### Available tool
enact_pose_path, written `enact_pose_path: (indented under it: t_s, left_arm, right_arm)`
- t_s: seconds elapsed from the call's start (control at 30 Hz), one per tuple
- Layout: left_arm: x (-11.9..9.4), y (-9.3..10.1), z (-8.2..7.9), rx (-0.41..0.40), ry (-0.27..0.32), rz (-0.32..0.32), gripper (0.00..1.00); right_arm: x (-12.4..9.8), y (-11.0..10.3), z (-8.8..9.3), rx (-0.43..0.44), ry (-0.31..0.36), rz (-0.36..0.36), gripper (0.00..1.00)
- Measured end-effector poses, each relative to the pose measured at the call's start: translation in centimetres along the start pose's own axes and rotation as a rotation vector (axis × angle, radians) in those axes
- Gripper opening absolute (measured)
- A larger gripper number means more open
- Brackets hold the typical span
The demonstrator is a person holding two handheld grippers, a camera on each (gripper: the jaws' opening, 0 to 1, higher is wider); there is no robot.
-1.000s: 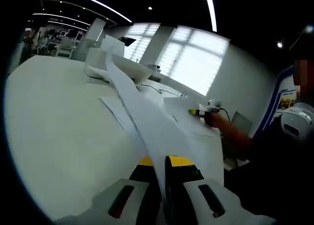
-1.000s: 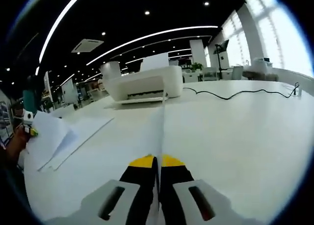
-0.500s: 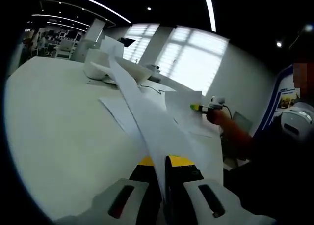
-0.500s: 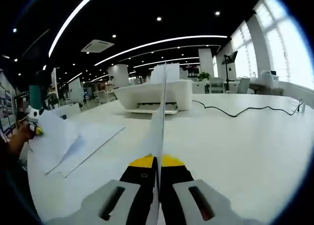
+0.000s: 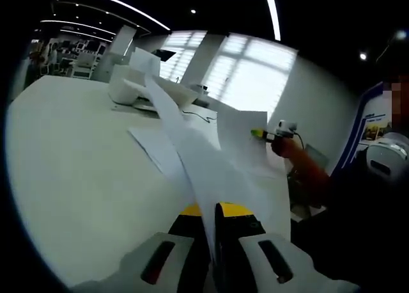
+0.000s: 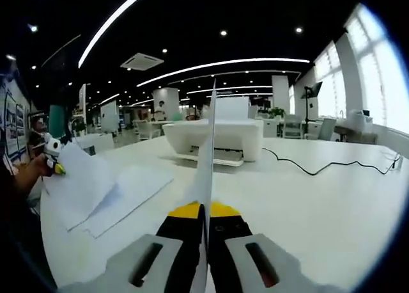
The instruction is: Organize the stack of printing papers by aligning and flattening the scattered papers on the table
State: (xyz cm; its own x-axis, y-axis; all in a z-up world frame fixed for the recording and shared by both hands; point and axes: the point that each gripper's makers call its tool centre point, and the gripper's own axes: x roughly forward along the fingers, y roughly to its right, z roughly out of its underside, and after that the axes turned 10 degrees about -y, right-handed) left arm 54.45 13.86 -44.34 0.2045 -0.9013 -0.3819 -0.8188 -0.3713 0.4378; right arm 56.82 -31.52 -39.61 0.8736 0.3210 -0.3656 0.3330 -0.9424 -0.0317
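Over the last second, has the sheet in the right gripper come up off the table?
Yes. In the left gripper view, the right gripper and its sheet have risen against the window behind them.

Count on inspection: two grippers, the left gripper (image 5: 209, 211) at the bottom centre of the left gripper view and the right gripper (image 6: 204, 211) at the bottom centre of the right gripper view, each with one sheet of paper (image 5: 192, 158) clamped edge-on between its jaws. One printer (image 6: 214, 138) stands at centre frame in the right gripper view, with one black cable (image 6: 332, 166) running toward the right edge. At least two further loose sheets (image 6: 124, 190) lie on the single white table (image 6: 307, 210) at left of frame; their exact number cannot be told where they overlap.
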Motion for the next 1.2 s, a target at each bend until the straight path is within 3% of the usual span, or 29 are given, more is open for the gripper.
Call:
enact_pose_path:
  t_s: [0.37,1.2]
  left_arm:
    - [0.0,0.0,0.1,0.003,0.003,-0.009,0.07]
    - [-0.5,-0.1,0.3,0.028,0.009,-0.032,0.07]
  right_arm:
    - [-1.6,-3.1,-4.8,-0.152,0.078,-0.044,0.0]
    - [-1.4,-7.9,-8.8,-0.363,0.104,-0.163,0.0]
